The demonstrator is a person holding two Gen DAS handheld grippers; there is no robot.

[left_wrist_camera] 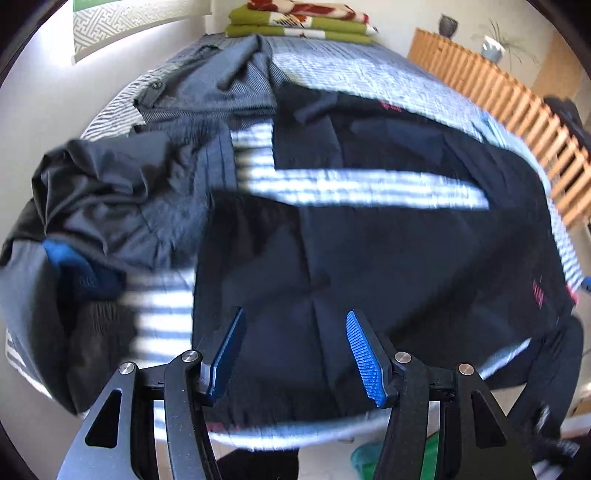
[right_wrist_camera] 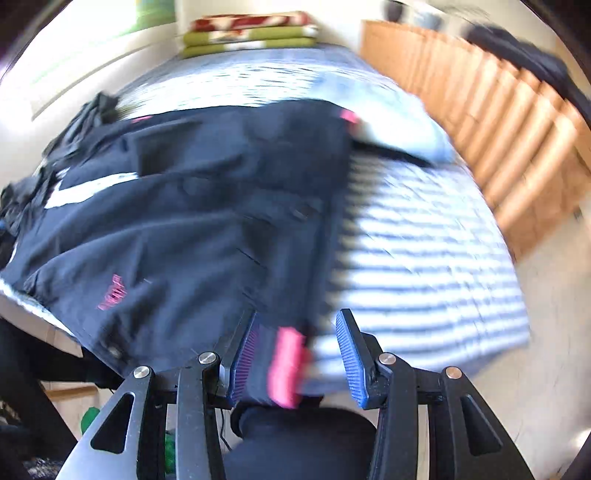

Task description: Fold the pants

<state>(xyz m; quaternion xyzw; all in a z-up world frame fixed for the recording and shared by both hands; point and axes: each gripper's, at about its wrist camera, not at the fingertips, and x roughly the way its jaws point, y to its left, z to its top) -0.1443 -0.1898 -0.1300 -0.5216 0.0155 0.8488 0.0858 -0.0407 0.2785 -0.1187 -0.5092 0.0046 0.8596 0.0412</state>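
Observation:
Dark navy pants with pink lettering lie spread flat on a blue-and-white striped bed cover; a strip of the cover shows between the two legs. My left gripper hovers just above the near part of the pants, open, with nothing between its pads. In the blurred right wrist view the same pants fill the left half. My right gripper is open at their right near corner. A pink-trimmed edge of the pants shows between the fingers, and the pads do not press on it.
A heap of dark and grey clothes lies left of the pants, with grey trousers behind. Folded green and red blankets sit at the far end. A wooden slatted cabinet runs along the right. Bare striped cover lies right of the pants.

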